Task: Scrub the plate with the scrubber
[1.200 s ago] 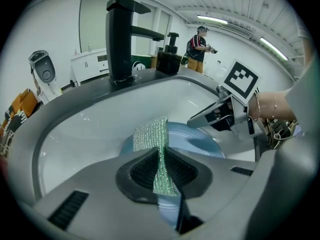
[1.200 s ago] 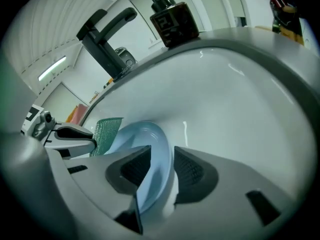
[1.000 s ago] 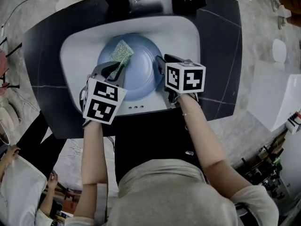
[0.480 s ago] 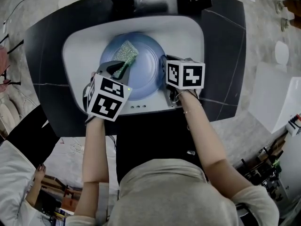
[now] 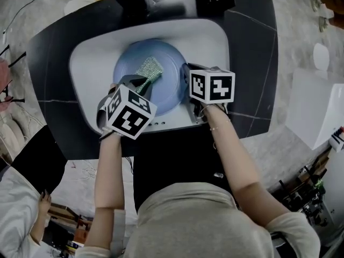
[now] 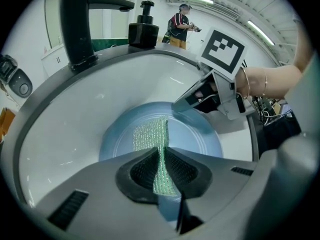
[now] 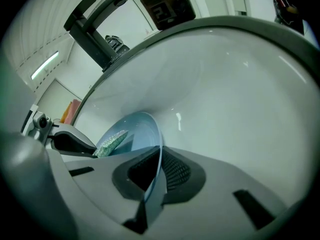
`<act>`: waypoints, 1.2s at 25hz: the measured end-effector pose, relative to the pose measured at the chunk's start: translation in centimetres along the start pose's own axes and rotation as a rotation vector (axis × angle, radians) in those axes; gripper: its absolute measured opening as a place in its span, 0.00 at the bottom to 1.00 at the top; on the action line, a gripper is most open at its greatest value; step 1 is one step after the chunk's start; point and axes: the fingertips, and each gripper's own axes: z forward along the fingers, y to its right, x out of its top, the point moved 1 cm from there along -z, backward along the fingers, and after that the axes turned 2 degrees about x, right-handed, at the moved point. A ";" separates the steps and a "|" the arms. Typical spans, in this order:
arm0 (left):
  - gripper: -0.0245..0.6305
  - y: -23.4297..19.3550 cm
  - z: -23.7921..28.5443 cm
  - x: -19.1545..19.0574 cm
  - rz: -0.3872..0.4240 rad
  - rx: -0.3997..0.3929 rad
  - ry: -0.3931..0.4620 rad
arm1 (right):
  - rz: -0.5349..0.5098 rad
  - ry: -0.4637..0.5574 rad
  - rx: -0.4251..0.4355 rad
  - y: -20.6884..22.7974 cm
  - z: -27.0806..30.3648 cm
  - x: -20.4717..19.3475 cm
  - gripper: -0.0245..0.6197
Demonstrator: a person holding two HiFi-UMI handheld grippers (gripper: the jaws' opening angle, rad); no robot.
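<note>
Dragged the scrubber from the far-left part of the plate toward its middle, with the left gripper rolled a little along the way. Kept the right gripper in place at the plate's right rim, but closed its fingers there: wide a second back, now narrow and clamped on the blue edge, having just closed and then eased a touch. Shown edge-on in the right gripper view, with the rim running straight between both pads. Pinching the scrubber in the left fingers by its near end, with the free green mesh lying on the plate's well. Found the plate lying in the white sink, set into the dark tabletop, below the black faucet.

Probably means a plate now braced against sliding and a first stroke under way. Only a strip through the middle covered so far, at a guess, with the rim and right half not yet reached. Worth watching: a thin pinch on a slick rim, likely to slip under hard scrubbing.
</note>
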 end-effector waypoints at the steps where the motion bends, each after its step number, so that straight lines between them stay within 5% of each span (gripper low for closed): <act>1: 0.12 0.3 0.2 0.0 0.010 -0.008 -0.008 | 0.003 0.000 0.004 0.0 -0.1 0.0 0.07; 16: 0.12 5.1 2.9 0.7 0.150 -0.129 -0.083 | 0.004 0.046 0.023 -0.5 -1.2 0.7 0.08; 30: 0.12 3.3 4.6 3.9 0.109 -0.120 -0.032 | -0.017 0.067 0.028 -0.7 -1.5 1.0 0.08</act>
